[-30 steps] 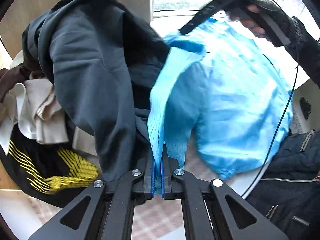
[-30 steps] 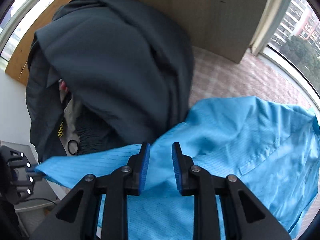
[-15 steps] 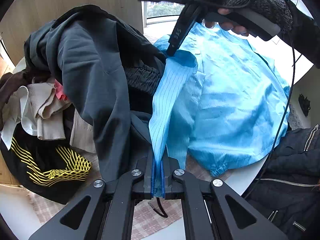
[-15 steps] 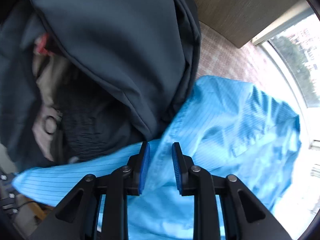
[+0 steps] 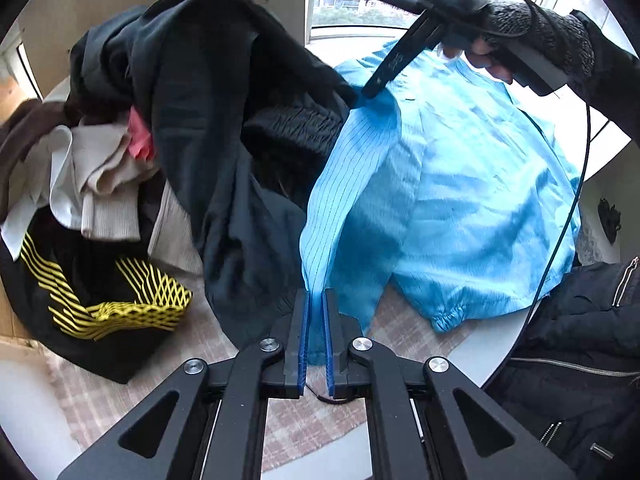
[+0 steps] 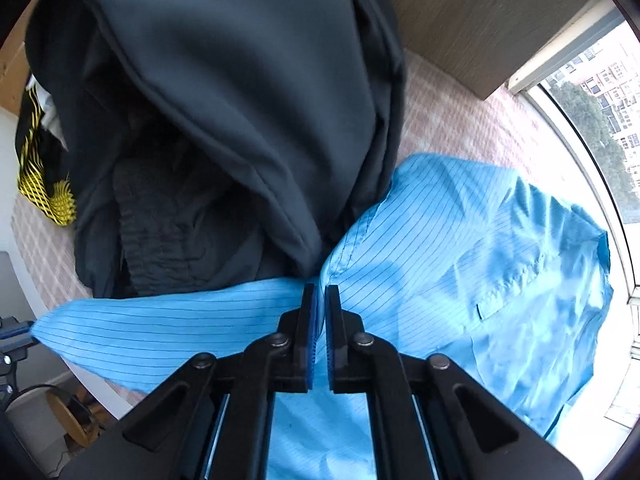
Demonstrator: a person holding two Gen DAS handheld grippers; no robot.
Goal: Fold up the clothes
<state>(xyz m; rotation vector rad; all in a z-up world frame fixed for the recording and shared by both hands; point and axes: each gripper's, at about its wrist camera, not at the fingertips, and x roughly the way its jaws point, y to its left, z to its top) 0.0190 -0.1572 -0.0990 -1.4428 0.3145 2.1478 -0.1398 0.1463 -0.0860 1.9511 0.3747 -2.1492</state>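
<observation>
A light blue pinstriped shirt lies spread on the round table, with one sleeve stretched toward the near edge. My left gripper is shut on the end of that sleeve. In the right wrist view my right gripper points straight down and is shut on the blue shirt at the shoulder seam, where the sleeve starts. In the left wrist view the right gripper touches the shirt's shoulder, held by a gloved hand.
A heap of dark clothes with beige, pink and yellow-striped pieces fills the table's left side and overlaps the shirt's shoulder. A black zipped jacket is at the right edge. A checked cloth covers the table; a window lies beyond.
My right gripper came down onto the shirt's shoulder and its fingers shut on the fabric. The left gripper kept its hold on the sleeve end.
</observation>
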